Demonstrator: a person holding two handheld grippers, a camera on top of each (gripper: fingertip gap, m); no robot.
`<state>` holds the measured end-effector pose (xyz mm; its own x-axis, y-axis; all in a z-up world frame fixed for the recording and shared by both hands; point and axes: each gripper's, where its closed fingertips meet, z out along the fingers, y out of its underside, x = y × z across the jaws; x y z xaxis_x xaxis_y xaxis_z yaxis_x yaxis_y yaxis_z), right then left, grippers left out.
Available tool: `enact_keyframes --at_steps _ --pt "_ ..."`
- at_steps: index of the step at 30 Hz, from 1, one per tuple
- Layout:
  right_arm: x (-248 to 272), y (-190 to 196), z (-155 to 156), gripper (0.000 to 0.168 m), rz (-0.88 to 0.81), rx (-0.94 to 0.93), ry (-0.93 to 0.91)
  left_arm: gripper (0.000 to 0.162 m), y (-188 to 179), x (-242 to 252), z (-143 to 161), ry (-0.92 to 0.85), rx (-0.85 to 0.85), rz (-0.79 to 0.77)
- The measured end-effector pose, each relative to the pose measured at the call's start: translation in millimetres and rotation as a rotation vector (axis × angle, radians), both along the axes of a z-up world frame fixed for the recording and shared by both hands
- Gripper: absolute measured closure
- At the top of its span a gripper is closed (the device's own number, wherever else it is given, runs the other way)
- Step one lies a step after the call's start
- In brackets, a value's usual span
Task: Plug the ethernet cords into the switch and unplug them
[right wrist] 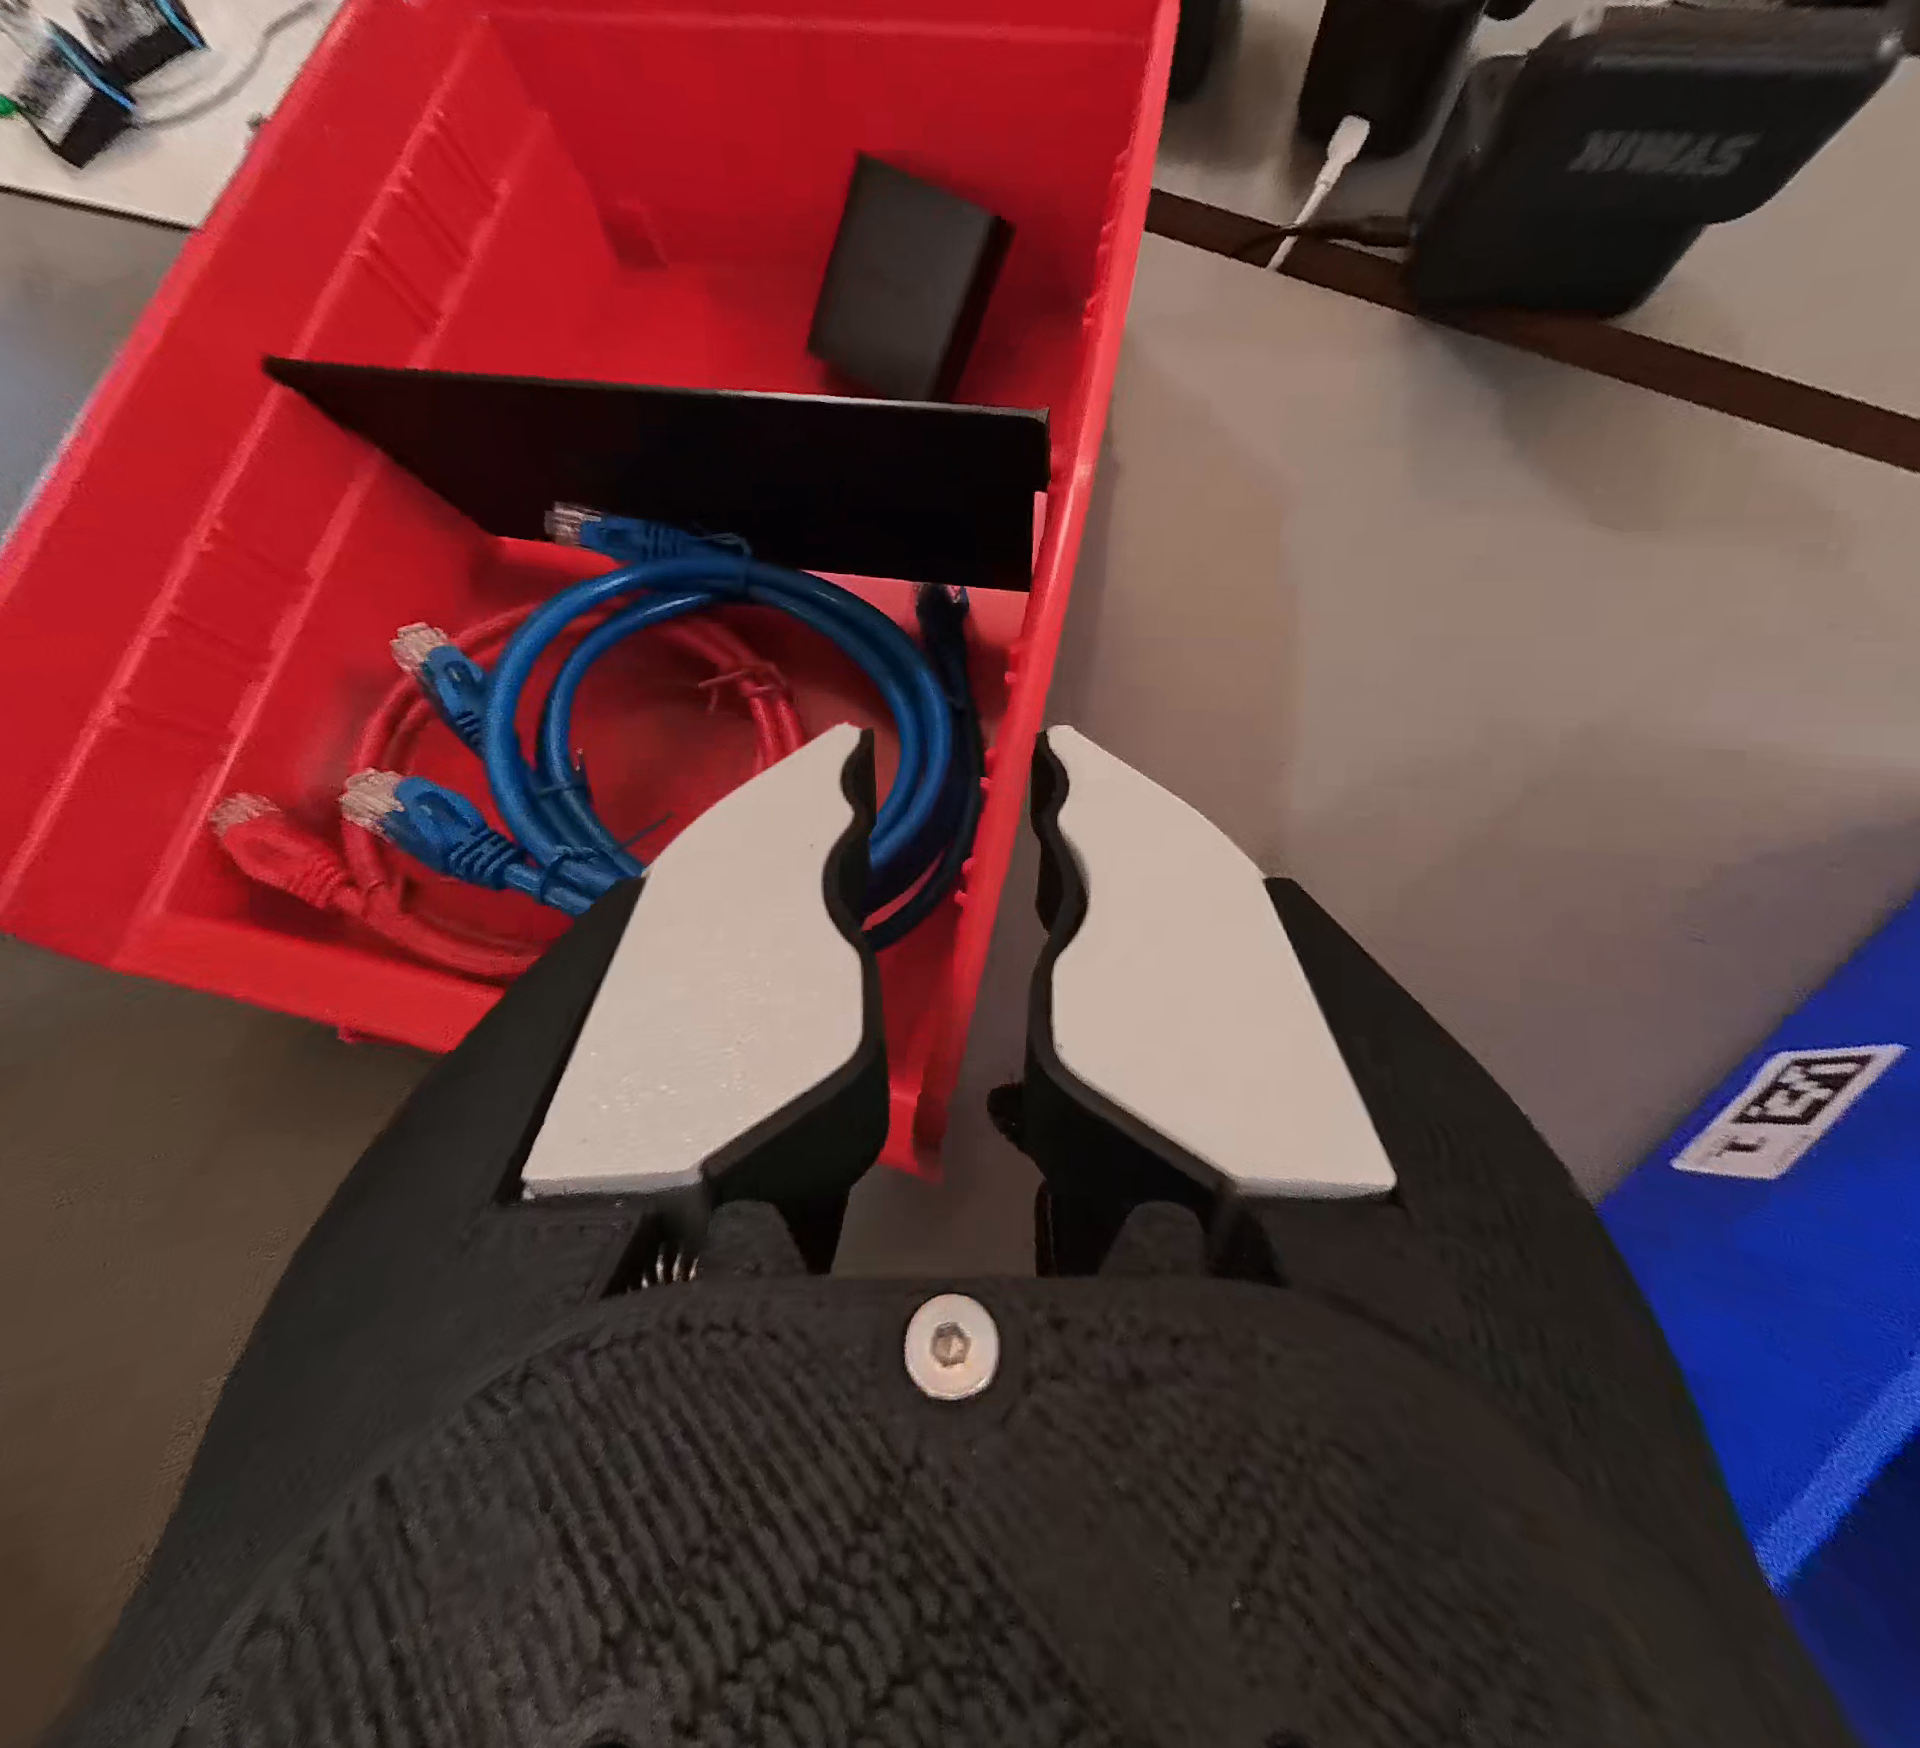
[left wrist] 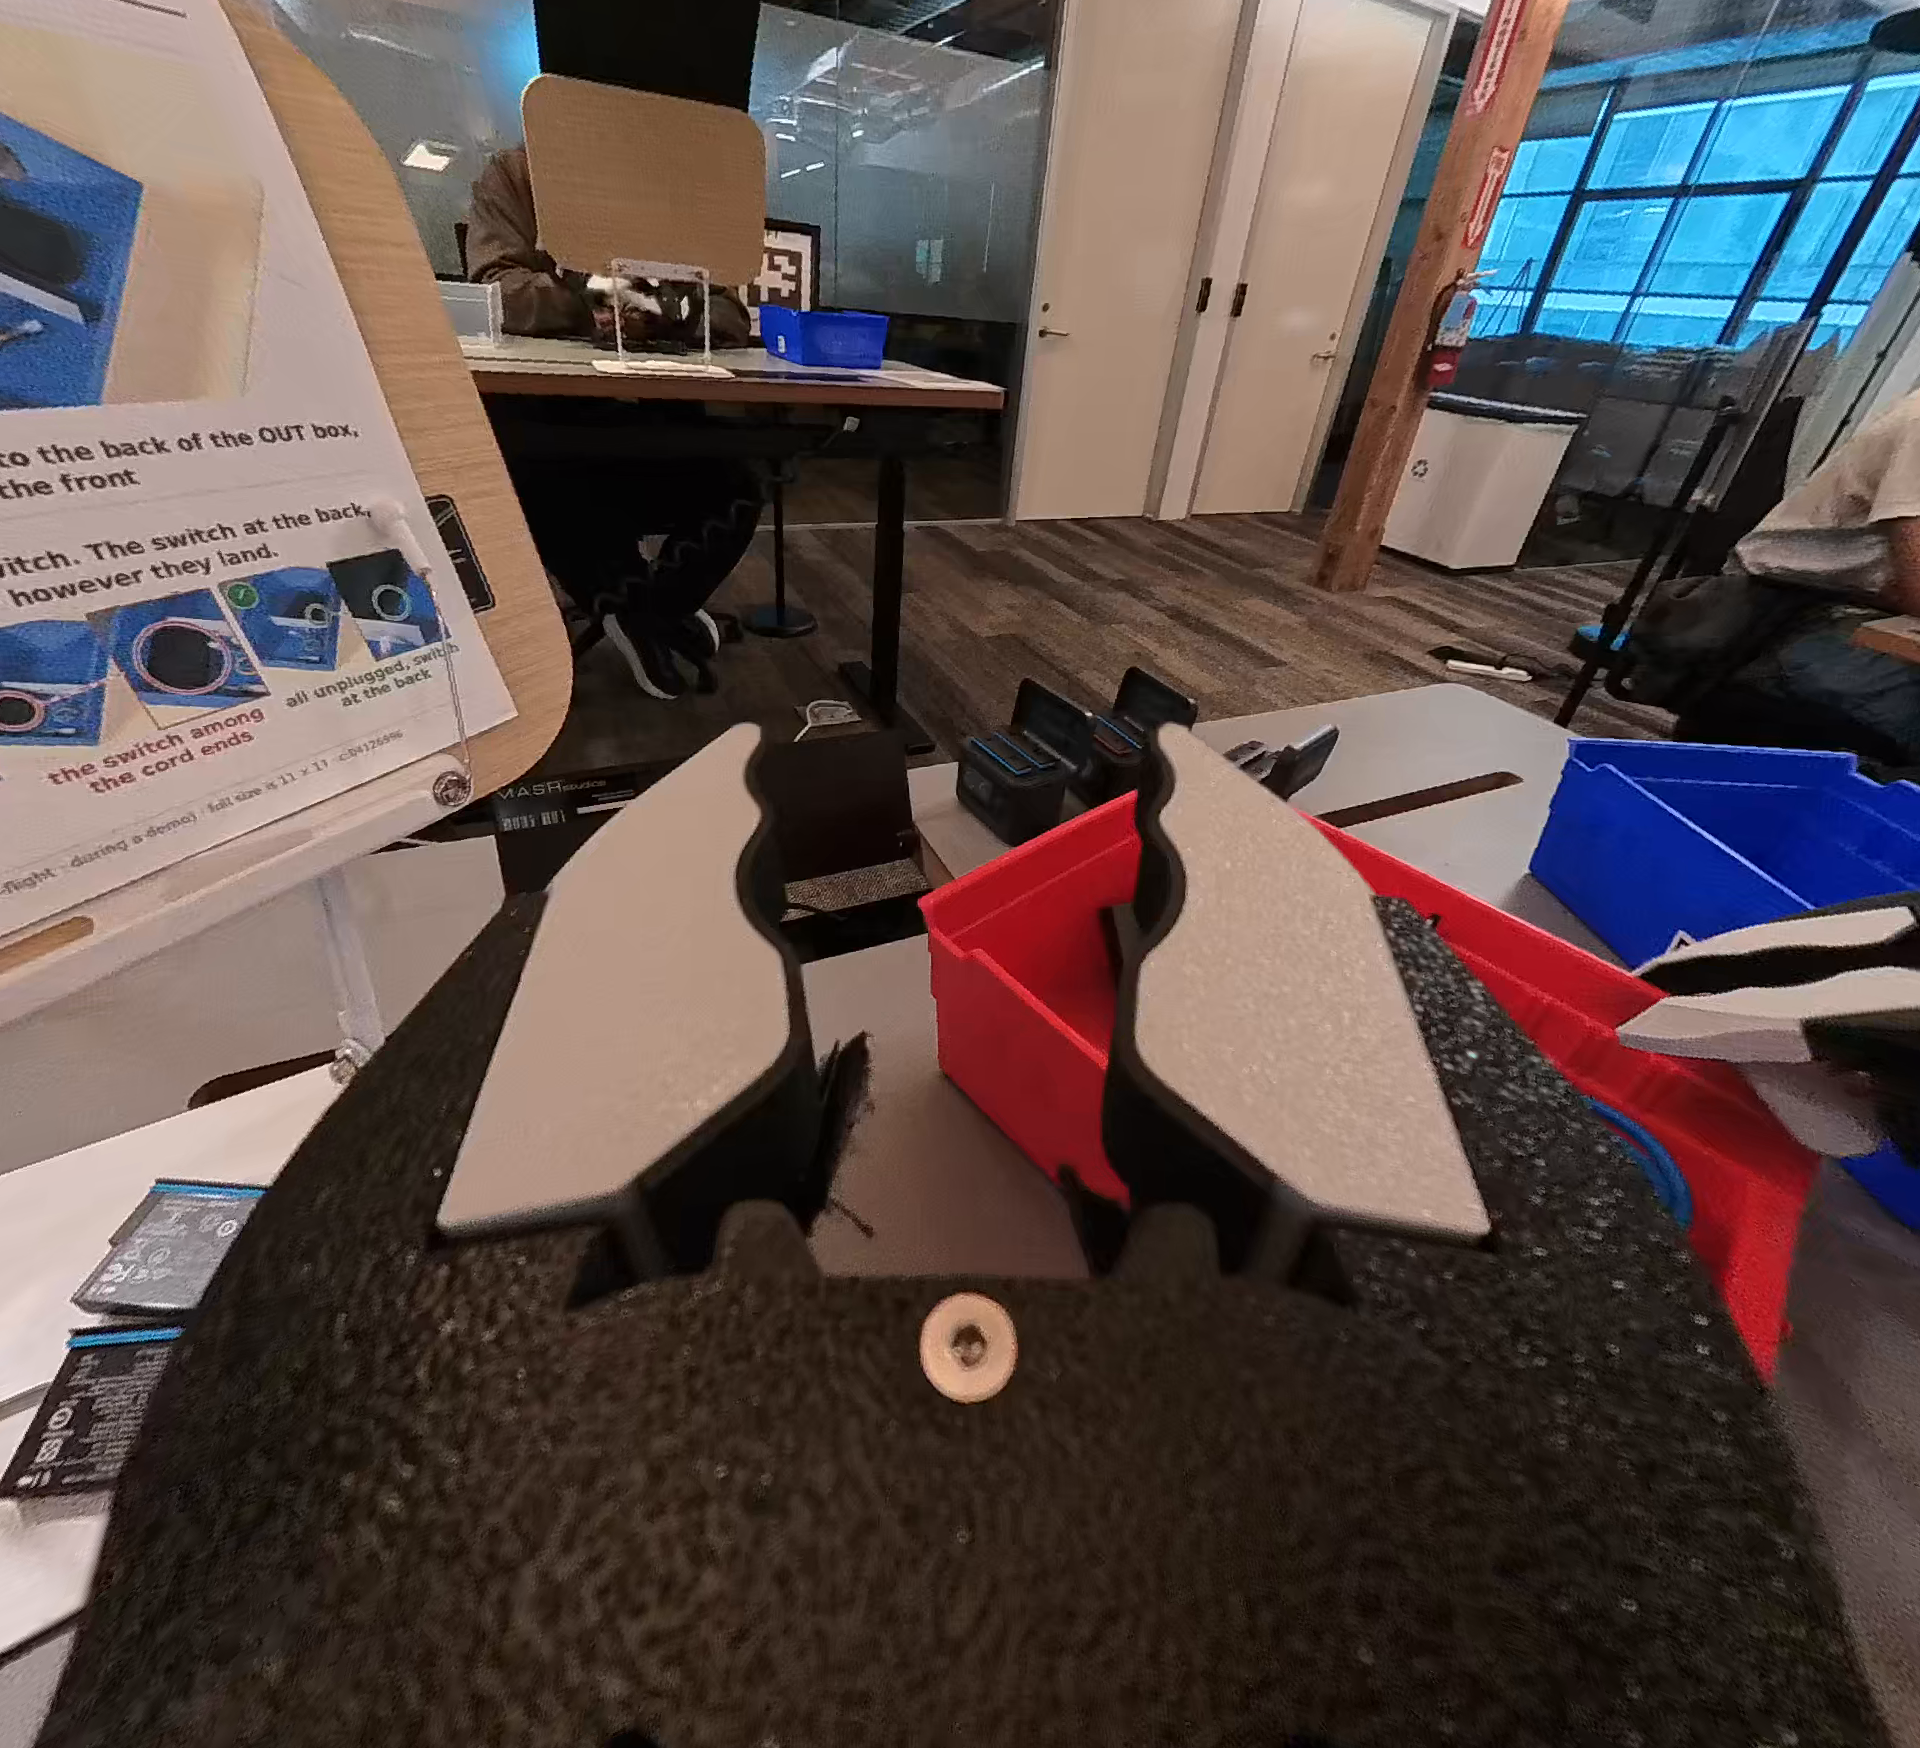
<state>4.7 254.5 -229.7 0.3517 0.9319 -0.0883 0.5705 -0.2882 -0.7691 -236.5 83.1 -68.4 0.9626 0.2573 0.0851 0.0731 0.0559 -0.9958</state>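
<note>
A red bin (right wrist: pixel 260 555) sits on the grey table, split by a black divider (right wrist: pixel 748 483). Its near part holds coiled blue cables (right wrist: pixel 727 649) and a red cable (right wrist: pixel 301 867); its far part holds a small black box (right wrist: pixel 904 285). My right gripper (right wrist: pixel 951 742) is open and empty, with its jaws either side of the bin's right wall near the blue cables. My left gripper (left wrist: pixel 951 742) is open and empty, held level by the bin's left corner (left wrist: pixel 1029 981). The right gripper's fingertips (left wrist: pixel 1766 992) show at the right edge of the left wrist view.
A blue bin (left wrist: pixel 1704 836) (right wrist: pixel 1808 1283) stands right of the red one. Black chargers (left wrist: pixel 1023 763) (right wrist: pixel 1642 171) sit behind the bins. An instruction sheet on a stand (left wrist: pixel 208 451) is at the left, with small black packs (left wrist: pixel 156 1251) below it. People sit at tables beyond. Left tips to right tips: about 35 centimeters.
</note>
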Motion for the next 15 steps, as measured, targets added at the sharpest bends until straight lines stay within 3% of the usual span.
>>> enact_keyframes --at_steps 4,9,12,15 --pt "-0.1 -15.1 0.0 0.149 0.045 0.063 -0.054 0.101 -0.5 3.4 6.4 0.019 0.017 -0.021" --pt "-5.9 -51.4 3.4 0.132 0.194 0.042 -0.003 0.103 9.8 15.8 4.2 0.074 -0.011 -0.131" --pt "-8.0 -62.9 21.3 0.132 0.308 0.175 0.028 0.105 11.6 24.1 1.3 0.063 -0.006 -0.216" --pt "-15.3 -85.1 36.6 0.132 0.465 0.291 0.006 0.107 9.0 19.1 -1.4 0.087 -0.030 -0.203"
